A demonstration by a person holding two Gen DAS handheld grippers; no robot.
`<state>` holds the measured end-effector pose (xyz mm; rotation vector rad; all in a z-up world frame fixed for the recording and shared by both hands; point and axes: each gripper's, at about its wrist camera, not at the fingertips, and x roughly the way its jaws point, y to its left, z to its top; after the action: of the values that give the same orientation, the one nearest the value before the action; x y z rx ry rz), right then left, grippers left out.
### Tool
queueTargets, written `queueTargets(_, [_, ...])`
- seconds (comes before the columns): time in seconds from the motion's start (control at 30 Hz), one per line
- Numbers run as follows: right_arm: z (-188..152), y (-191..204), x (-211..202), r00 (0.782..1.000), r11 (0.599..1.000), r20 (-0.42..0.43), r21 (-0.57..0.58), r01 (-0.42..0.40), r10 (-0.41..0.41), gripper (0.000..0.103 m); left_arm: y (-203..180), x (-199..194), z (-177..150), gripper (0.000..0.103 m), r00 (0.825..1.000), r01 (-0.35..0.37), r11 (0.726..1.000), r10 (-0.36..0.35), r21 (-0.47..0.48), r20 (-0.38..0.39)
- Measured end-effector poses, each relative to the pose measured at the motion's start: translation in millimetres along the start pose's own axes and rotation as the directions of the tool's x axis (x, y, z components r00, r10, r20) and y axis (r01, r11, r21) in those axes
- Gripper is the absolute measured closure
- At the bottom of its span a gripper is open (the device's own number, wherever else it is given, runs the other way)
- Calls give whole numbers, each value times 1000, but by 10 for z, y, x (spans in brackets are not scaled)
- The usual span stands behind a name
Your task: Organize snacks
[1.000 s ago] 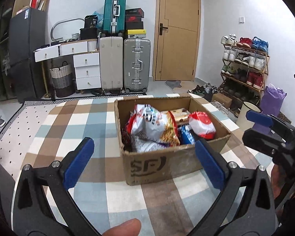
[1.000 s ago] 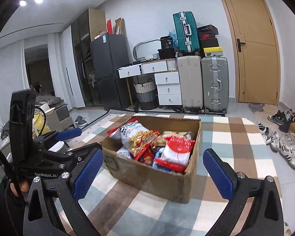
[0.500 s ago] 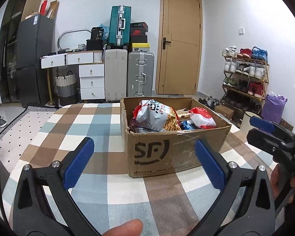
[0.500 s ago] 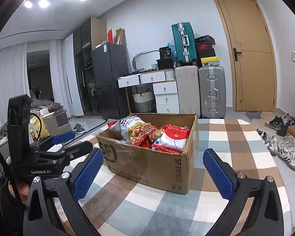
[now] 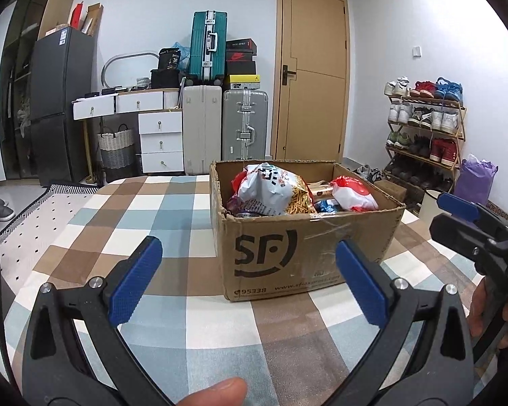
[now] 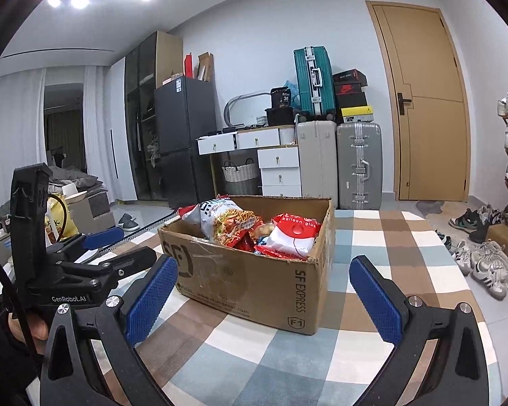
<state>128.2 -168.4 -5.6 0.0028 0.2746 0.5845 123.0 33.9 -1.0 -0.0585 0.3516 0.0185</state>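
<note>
A brown cardboard box (image 5: 288,253) marked SF stands on the checked tablecloth (image 5: 152,223), full of snack bags. A white and orange noodle snack bag (image 5: 271,189) and a red and white bag (image 5: 352,196) stick out on top. The box (image 6: 254,284) and both bags (image 6: 233,223) (image 6: 294,233) also show in the right wrist view. My left gripper (image 5: 250,280) is open and empty, short of the box's front. My right gripper (image 6: 264,291) is open and empty, near the box's corner.
Suitcases (image 5: 244,128), white drawers (image 5: 159,142) and a dark fridge (image 5: 61,101) line the back wall beside a wooden door (image 5: 311,74). A shoe rack (image 5: 423,128) stands on the right, with shoes on the floor (image 6: 484,264).
Both grippers have dropped lower and come nearer the table, so the box is seen more from the side. Both stay open and empty.
</note>
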Motion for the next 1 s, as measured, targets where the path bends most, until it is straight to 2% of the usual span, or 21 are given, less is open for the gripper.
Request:
queueTargets(0.2, [-14,84,60,999,999,-28,-38,27,-28,0,24,30,16,1,1000,7,1000,-7,-11,1])
queueTargets(0.3, [-21,106,44,999,998,-15,-50,30,-31,0,31,19,12,1,1000,6,1000,-6,-12,0])
queueTargets(1.0, [-28,85,70,999,999,-19,-45,28,-29,0,83,31,12,1,1000,2,1000,-2,-17,-3])
